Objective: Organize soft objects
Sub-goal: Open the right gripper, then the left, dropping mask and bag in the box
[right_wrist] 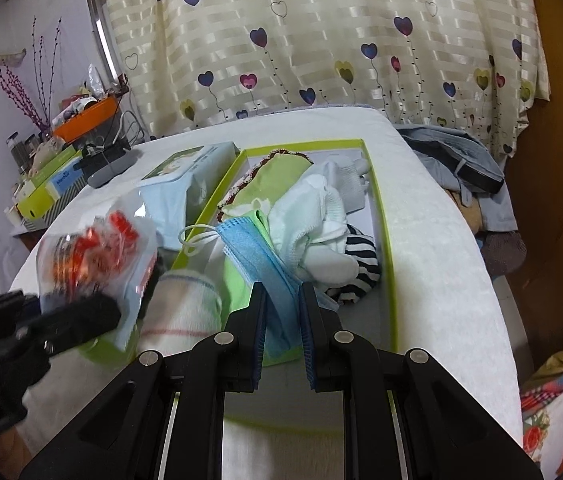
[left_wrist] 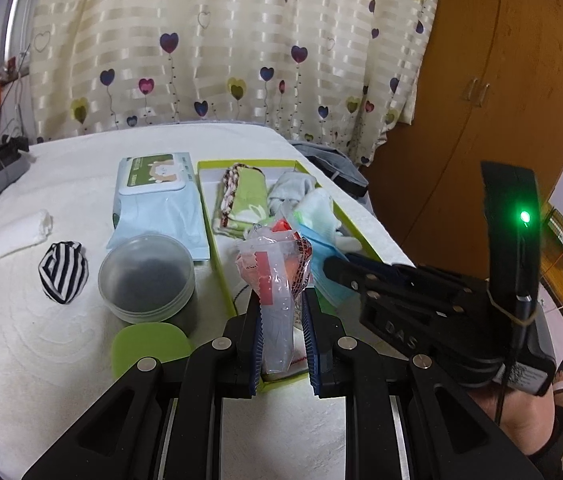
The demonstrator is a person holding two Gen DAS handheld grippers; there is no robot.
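Left wrist view, going from the left edge of the bed [left_wrist: 41, 360]: a white roll [left_wrist: 21, 233], a striped ball [left_wrist: 63, 272], a tub [left_wrist: 146, 276] with its green lid [left_wrist: 149, 346] in front, and a wipes pack [left_wrist: 157, 200], all still outside the box [left_wrist: 217, 256] that sits along the bed's right edge. The left gripper [left_wrist: 281, 320] has its jaws closed to a narrow gap on a clear bag [left_wrist: 277, 276] (red print inside, contents unclear), held upright over the box's near-left corner. The right gripper [right_wrist: 283, 312] is pinched on a blue mask [right_wrist: 257, 252] over the box's near end, where a cloth [right_wrist: 269, 184], white socks [right_wrist: 313, 216] and a striped sock [right_wrist: 357, 268] already crowd the middle.

Judged from this, the step is setting both items down in the box. It would go best one at a time: lower the mask flat into the free near-right part, let go only once it rests, then lay the bag on its side beside it. The bag's film looks slippery, so a low release matters.
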